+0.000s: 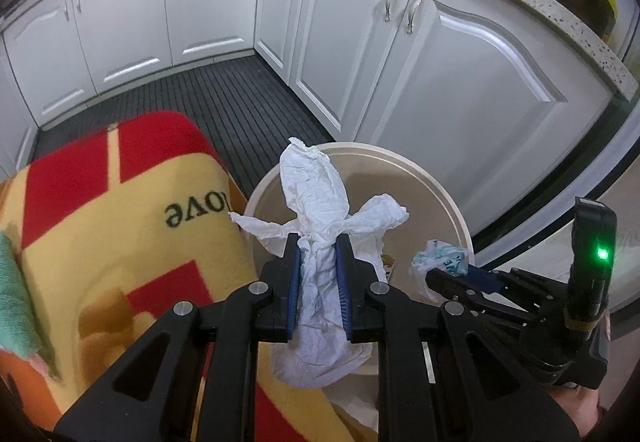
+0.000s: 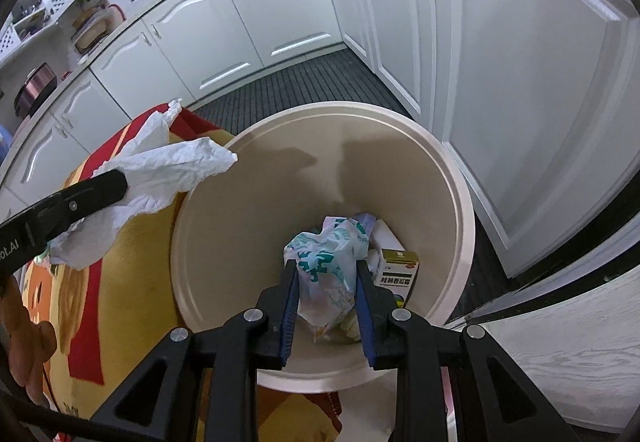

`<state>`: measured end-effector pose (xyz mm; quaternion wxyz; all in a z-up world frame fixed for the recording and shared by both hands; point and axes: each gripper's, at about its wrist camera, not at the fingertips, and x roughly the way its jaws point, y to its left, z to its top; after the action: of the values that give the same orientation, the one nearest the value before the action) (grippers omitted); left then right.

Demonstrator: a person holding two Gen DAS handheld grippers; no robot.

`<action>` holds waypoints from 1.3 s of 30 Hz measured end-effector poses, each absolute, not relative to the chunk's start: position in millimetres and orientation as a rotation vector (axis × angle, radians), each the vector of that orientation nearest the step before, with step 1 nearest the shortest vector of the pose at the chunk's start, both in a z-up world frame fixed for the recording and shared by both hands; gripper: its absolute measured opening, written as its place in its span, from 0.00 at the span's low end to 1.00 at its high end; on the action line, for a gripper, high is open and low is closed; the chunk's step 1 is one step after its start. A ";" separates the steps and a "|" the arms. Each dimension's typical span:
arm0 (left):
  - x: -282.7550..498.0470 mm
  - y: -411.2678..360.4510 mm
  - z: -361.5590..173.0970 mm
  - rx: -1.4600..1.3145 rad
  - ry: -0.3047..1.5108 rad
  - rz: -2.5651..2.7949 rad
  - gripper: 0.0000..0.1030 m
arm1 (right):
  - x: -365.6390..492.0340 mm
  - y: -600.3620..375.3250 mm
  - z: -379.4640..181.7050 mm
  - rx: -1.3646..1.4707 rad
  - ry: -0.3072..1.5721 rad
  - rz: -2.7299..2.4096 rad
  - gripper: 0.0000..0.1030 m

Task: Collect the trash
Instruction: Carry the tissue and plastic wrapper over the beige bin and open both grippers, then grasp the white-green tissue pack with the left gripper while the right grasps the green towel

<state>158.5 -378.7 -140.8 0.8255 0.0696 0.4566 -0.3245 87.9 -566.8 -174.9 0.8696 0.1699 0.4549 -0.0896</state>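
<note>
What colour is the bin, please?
The bin is plain cream-beige, clearest in the right wrist view.

The tissue [image 1: 316, 210] is white. The bin [image 2: 224, 202] is cream. The wrapper [image 2: 332, 262] is white with green print. At nine o'clock, the blanket [image 1: 120, 226] is yellow and red.

**Right Wrist View: Grippers at the Bin**

The right gripper [image 2: 327, 296] clamps a crumpled printed plastic wrapper [image 2: 330, 262] above the open beige bin [image 2: 460, 202]. A small box [image 2: 398, 274] lies inside the bin. At left, the left gripper [image 2: 108, 186] grips white crumpled tissue [image 2: 160, 170] over a red-and-yellow blanket [image 2: 120, 302].
</note>
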 end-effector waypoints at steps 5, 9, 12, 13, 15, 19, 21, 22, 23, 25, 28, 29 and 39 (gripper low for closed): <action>163.3 -374.3 -147.5 0.114 0.995 -0.707 0.57 | 86.4 -569.0 -177.6 0.347 0.944 -0.221 0.50; 163.0 -368.9 -146.1 0.112 1.000 -0.695 0.57 | 80.5 -569.3 -178.4 0.360 0.947 -0.229 0.50; 158.9 -362.5 -141.1 0.117 0.981 -0.677 0.57 | 76.0 -570.2 -176.5 0.371 0.943 -0.232 0.50; 157.5 -360.7 -138.8 0.122 0.969 -0.670 0.57 | 75.4 -570.4 -176.0 0.372 0.942 -0.231 0.50; 154.3 -355.6 -134.4 0.128 0.954 -0.653 0.57 | 73.3 -565.5 -173.5 0.364 0.937 -0.227 0.50; 152.9 -347.3 -127.0 0.118 0.939 -0.625 0.57 | 69.9 -553.7 -169.2 0.344 0.931 -0.212 0.51; 151.5 -340.7 -123.0 0.111 0.931 -0.609 0.57 | 71.6 -549.7 -166.2 0.332 0.930 -0.206 0.51; 150.8 -337.8 -121.8 0.109 0.928 -0.604 0.57 | 71.5 -544.7 -164.0 0.324 0.929 -0.201 0.52; 150.2 -332.6 -119.9 0.104 0.924 -0.598 0.57 | 70.4 -543.1 -162.7 0.319 0.928 -0.193 0.53; 149.0 -322.9 -117.9 0.100 0.924 -0.585 0.57 | 71.5 -533.1 -157.9 0.311 0.924 -0.175 0.55; 149.3 -307.5 -113.3 0.093 0.922 -0.561 0.57 | 71.2 -517.9 -148.8 0.292 0.914 -0.149 0.55; 149.1 -301.2 -111.9 0.092 0.919 -0.553 0.57 | 72.0 -514.4 -146.9 0.287 0.910 -0.142 0.55; 155.8 -197.3 -98.4 0.068 0.940 -0.421 0.57 | 87.9 -442.2 -124.3 0.235 0.890 -0.001 0.67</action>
<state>155.8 -197.3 -98.4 0.8698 0.0327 0.4493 -0.2013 87.9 -442.2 -124.3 0.8960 0.1135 0.4293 -0.0003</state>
